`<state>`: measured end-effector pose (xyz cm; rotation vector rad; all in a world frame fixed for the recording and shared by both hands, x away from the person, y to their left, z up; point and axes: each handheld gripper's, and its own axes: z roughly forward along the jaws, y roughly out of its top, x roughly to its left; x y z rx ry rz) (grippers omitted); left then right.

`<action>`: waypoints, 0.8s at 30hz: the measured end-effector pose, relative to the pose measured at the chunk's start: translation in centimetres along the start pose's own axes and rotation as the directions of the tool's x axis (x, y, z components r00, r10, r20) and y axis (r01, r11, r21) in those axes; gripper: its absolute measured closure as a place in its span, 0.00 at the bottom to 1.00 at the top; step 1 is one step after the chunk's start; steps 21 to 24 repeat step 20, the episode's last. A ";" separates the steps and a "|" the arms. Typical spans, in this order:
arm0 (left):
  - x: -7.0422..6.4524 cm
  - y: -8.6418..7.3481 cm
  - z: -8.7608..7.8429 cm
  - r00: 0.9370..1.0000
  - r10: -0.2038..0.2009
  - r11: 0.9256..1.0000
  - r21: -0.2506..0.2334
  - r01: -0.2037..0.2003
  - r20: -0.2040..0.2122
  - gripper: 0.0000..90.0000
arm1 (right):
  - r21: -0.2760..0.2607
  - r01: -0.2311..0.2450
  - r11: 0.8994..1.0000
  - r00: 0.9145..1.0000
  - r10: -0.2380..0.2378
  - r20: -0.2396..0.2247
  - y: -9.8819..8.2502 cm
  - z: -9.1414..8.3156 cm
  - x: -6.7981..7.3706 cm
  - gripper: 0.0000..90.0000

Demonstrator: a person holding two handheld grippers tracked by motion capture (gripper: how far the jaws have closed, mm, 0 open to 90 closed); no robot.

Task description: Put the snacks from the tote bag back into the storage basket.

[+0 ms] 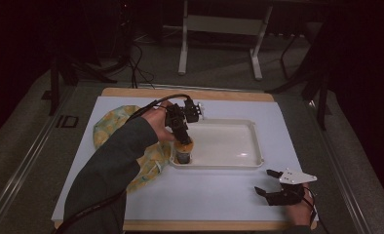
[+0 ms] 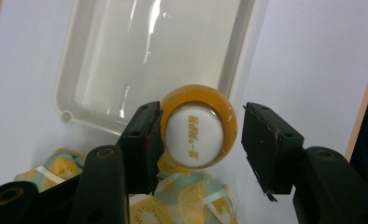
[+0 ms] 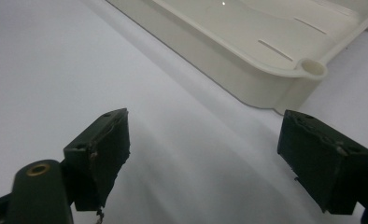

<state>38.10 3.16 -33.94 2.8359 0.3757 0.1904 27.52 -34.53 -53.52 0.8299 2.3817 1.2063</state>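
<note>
White sheeting covers the table in the high view, where the left gripper stands over an orange bottle at the near left corner of the cream tray, beside a fruit-print cloth, and the right gripper rests open and empty near the front edge. Left gripper view: jaws parted, one touching the bottle's shoulder, the other clear, so release appears underway and the next move calls for a straight lift; right gripper view: jaws wide apart over bare sheet beside the tray

Tray at centre of tabletop. Jar in tray's near left corner. Cloth left of tray, touching it.
</note>
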 end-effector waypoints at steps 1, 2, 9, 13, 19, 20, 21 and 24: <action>0.0 -0.1 -0.2 1.000 -0.001 1.000 -0.008 0.001 -0.003 0.53 | 0.000 0.000 1.000 1.000 0.000 0.000 0.0 0.0 0.0 0.18; 0.0 -0.3 -0.4 1.000 -0.004 1.000 -0.012 0.003 -0.004 0.53 | 0.000 0.000 1.000 1.000 0.000 0.000 0.0 0.0 0.0 0.18; -0.4 -1.3 -1.8 1.000 -0.008 0.996 -0.087 0.005 -0.026 0.53 | 0.002 -0.002 1.000 1.000 0.002 0.000 0.0 0.0 0.0 0.18; -1.3 -2.3 -2.4 1.000 -0.002 0.988 -0.156 -0.003 -0.031 0.53 | 0.001 -0.004 1.000 1.000 0.004 0.001 0.0 0.0 0.0 0.18; -2.1 -4.1 -2.8 0.998 -0.021 0.978 -0.207 0.008 -0.059 0.52 | 0.007 -0.006 1.000 1.000 0.006 0.003 0.0 0.1 0.0 0.18; -2.2 -4.5 -2.9 0.997 -0.026 0.976 -0.219 0.010 -0.070 0.52 | 0.009 -0.010 1.000 1.000 0.010 0.003 0.0 0.1 -0.1 0.18; -2.2 -4.5 -2.9 0.997 -0.026 0.976 -0.219 0.010 -0.070 0.52 | 0.009 -0.010 1.000 1.000 0.010 0.003 0.0 0.1 -0.1 0.18; -2.2 -4.5 -2.9 0.997 -0.026 0.976 -0.219 0.010 -0.070 0.52 | 0.009 -0.010 1.000 1.000 0.010 0.003 0.0 0.1 -0.1 0.18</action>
